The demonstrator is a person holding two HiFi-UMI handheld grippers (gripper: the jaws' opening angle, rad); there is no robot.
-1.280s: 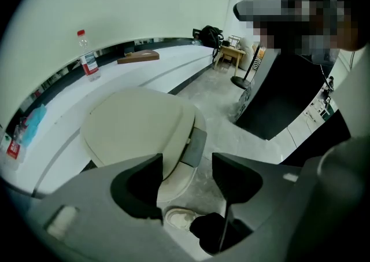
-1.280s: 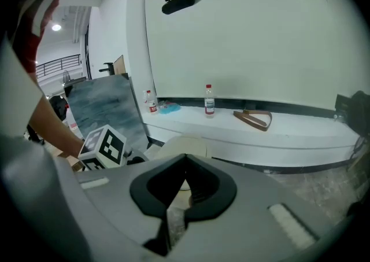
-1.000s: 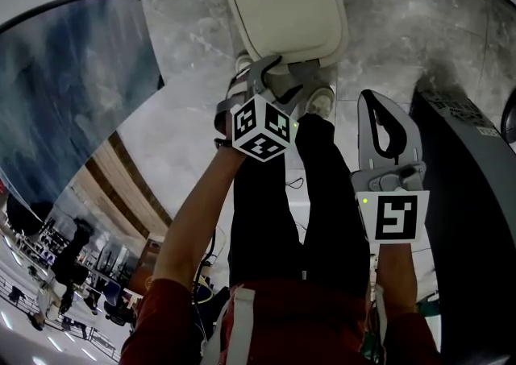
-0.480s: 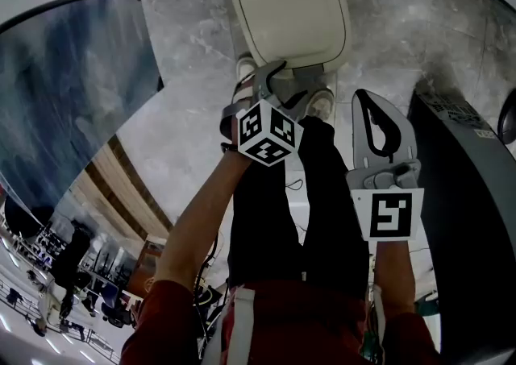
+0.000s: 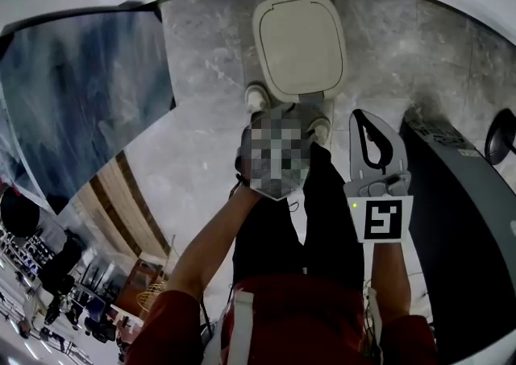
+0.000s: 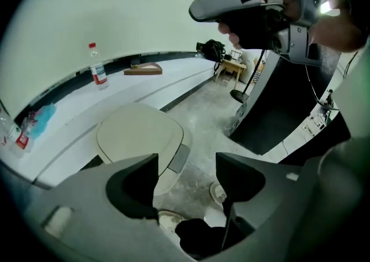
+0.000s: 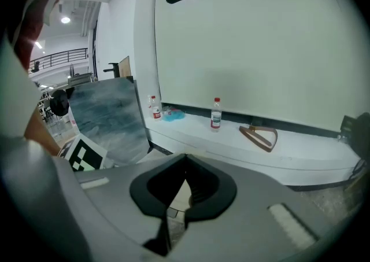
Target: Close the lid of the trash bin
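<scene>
While your left gripper [image 6: 186, 167] gapes empty and your right gripper [image 7: 185, 159] is clenched, push the probably light, stiff trash bin lid [image 5: 300, 39] near its front edge.

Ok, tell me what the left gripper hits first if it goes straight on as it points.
Probably the front edge of the trash bin lid; the left gripper aims just past it, so it might reach the floor. Depth is unclear.

Bin [image 5: 298, 41] top clear; black cabinet [image 5: 463, 226] blocks right, panel [image 5: 81, 105] left
</scene>
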